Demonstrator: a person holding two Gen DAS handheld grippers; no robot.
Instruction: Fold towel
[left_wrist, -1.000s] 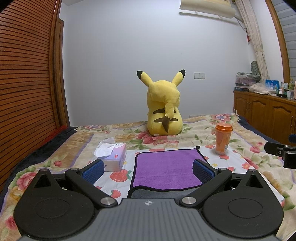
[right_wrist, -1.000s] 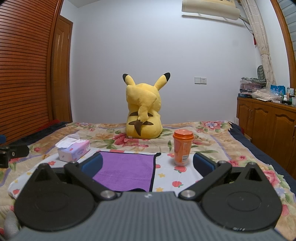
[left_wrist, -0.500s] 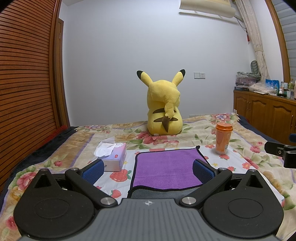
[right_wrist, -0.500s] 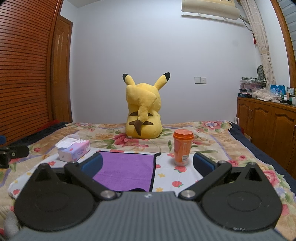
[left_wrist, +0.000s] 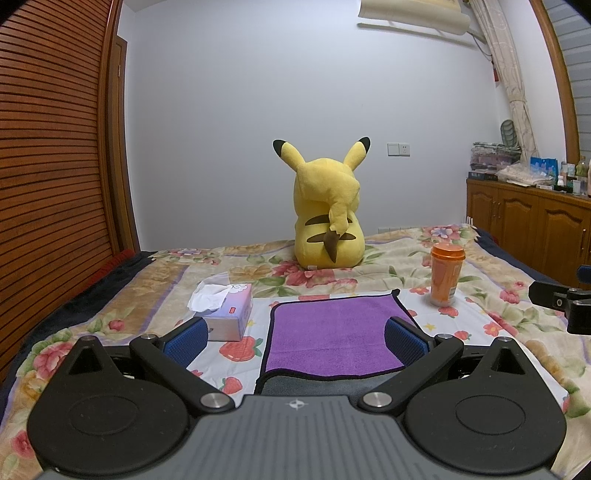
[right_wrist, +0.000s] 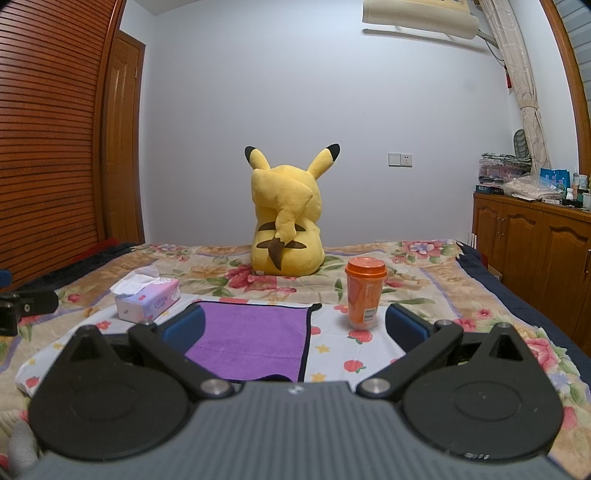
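A purple towel (left_wrist: 332, 332) with a dark edge and grey underside lies folded flat on the flowered bed sheet, straight ahead of my left gripper (left_wrist: 295, 338). In the right wrist view the towel (right_wrist: 255, 336) lies ahead and left of my right gripper (right_wrist: 295, 330). Both grippers are open and empty, held just above the bed at the towel's near edge. The towel's near part is hidden behind the gripper bodies.
A tissue box (left_wrist: 229, 314) sits left of the towel. An orange cup with a lid (right_wrist: 365, 297) stands to its right. A yellow plush toy (left_wrist: 327, 221) sits behind. A wooden cabinet (right_wrist: 535, 251) stands along the right; a slatted wooden wall (left_wrist: 48, 184) runs on the left.
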